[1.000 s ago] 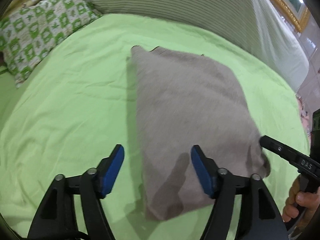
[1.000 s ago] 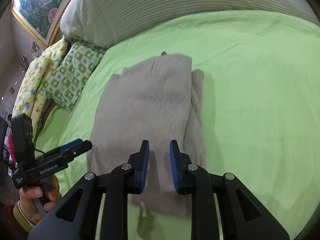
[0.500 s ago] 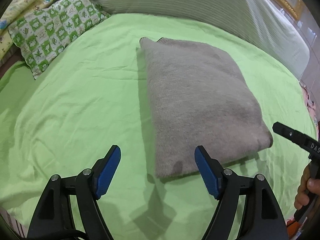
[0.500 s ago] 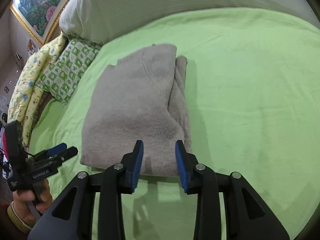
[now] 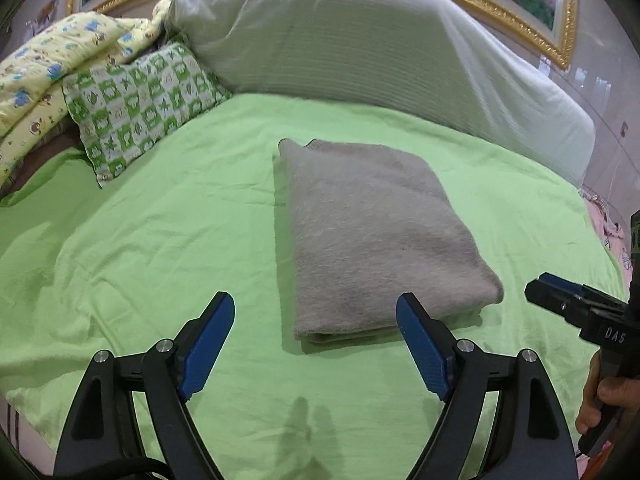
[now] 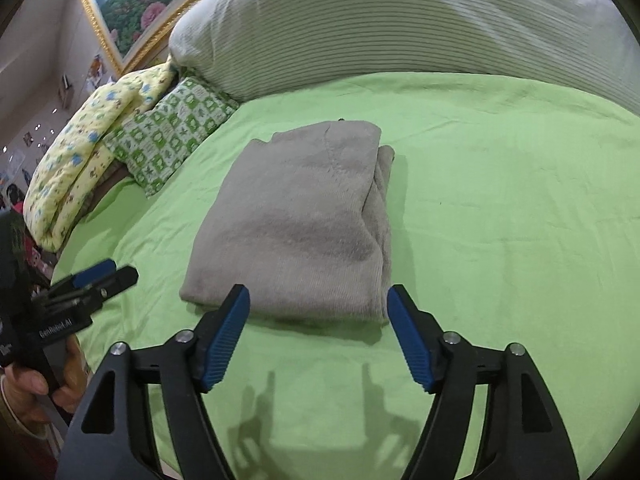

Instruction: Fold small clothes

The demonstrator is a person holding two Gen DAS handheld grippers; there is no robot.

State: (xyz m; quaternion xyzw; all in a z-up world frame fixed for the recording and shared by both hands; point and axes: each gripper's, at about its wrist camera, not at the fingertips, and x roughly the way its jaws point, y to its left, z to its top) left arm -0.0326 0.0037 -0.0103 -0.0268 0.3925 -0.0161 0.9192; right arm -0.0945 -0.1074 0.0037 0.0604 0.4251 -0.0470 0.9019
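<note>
- The grey sweater (image 5: pixel 372 236) lay folded into a compact rectangle on the green bedsheet (image 5: pixel 160 220); folding looked finished.
- The left gripper (image 5: pixel 316 344) and right gripper (image 6: pixel 318 332), both just short of the sweater's near edge, were opening, nothing between their jaws.

Folded grey garment (image 6: pixel 304 224) flat on green bed sheet (image 6: pixel 500 200). Right tool (image 6: pixel 318 300) jaws opening, empty, just short of garment's near edge.

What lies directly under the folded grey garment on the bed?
The folded grey garment rests on the green sheet, which shows all around it. The sheet beneath it and the garment's inner layers are covered, so nothing there can be seen.
</note>
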